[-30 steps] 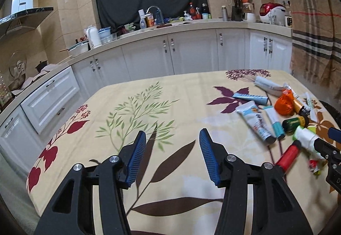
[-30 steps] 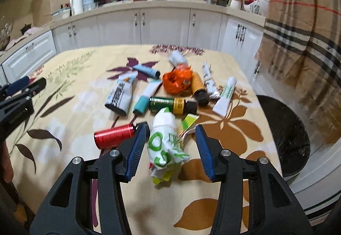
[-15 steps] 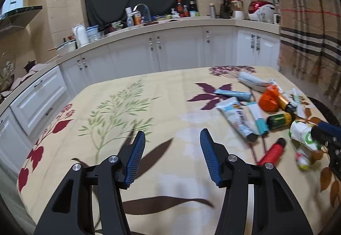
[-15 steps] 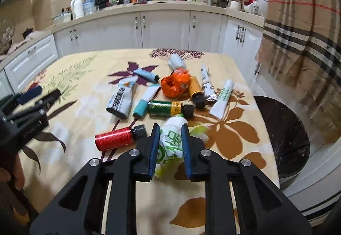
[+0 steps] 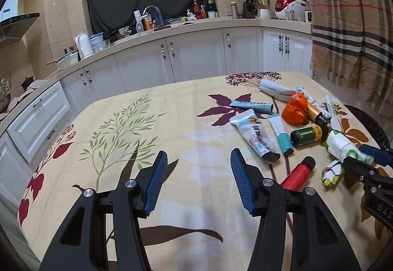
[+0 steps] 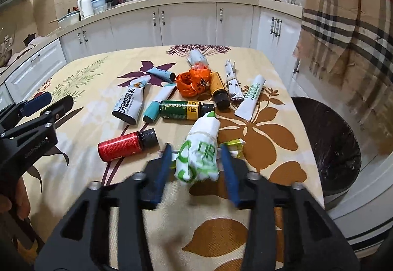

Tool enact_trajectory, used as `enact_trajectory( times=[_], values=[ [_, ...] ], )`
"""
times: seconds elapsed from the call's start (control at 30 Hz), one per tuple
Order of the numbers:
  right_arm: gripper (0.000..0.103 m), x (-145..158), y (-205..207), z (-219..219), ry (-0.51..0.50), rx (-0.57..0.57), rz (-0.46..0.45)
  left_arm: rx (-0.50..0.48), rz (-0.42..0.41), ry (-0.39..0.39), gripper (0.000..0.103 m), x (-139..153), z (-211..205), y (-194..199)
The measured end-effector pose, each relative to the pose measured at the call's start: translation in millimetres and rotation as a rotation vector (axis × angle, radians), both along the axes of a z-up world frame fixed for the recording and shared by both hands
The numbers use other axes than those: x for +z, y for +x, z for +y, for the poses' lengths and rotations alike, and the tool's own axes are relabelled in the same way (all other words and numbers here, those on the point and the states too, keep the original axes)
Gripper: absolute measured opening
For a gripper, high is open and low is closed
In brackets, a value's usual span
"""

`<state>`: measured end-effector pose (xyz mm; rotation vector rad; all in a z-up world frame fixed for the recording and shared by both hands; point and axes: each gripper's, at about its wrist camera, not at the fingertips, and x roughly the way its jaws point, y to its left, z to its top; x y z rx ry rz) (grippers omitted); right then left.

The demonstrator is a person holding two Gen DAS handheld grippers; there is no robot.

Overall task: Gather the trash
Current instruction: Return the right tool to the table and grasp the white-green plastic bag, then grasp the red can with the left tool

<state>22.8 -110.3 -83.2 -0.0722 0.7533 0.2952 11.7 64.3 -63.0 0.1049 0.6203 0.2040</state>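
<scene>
A crumpled white-and-green wrapper (image 6: 200,151) lies between the fingers of my right gripper (image 6: 196,167), whose jaws stand open and a little apart from it. It also shows in the left wrist view (image 5: 341,145). A red bottle (image 6: 126,144), a green bottle (image 6: 183,110), an amber bottle (image 6: 218,90), an orange bag (image 6: 192,81) and several tubes lie on the floral table (image 6: 270,128). My left gripper (image 5: 199,180) is open and empty over the table's left part.
A black-lined trash bin (image 6: 329,145) stands beside the table's right edge. A plaid curtain (image 6: 348,25) hangs behind it. White cabinets and a cluttered counter (image 5: 172,25) run along the back.
My right gripper was shut on the wrapper half a second ago; its jaws are now open around it. The left gripper's view has shifted slightly and stayed open.
</scene>
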Motion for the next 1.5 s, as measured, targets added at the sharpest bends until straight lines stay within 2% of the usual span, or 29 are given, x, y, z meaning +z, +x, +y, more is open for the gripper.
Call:
enact_trajectory(
  times=[0.2, 0.23, 0.3, 0.67, 0.93, 1.1, 1.5],
  values=[
    [0.045, -6, 7, -1, 0.006, -0.014, 0.023, 0.011, 0.004, -0.009, 0.053, -2, 8, 1],
    [0.044, -6, 7, -1, 0.006, -0.014, 0.026, 0.011, 0.005, -0.012, 0.053, -3, 8, 1],
    [0.033, -7, 9, -2, 0.010, -0.010, 0.032, 0.011, 0.004, -0.019, 0.053, -3, 9, 2],
    [0.032, 6, 4, -14, 0.012, -0.049, -0.045, -0.046, 0.000, -0.040, 0.053, -2, -4, 3],
    [0.032, 11, -1, -41, 0.024, -0.109, -0.068, -0.155, 0.008, -0.055, 0.053, -4, -38, 5],
    [0.032, 10, -4, -57, 0.045, -0.136, -0.073, -0.204, 0.042, -0.036, 0.053, -12, -56, 13],
    [0.032, 7, -3, -81, 0.087, -0.166, -0.073, -0.277, 0.144, -0.022, 0.053, -26, -71, 22]
  ],
)
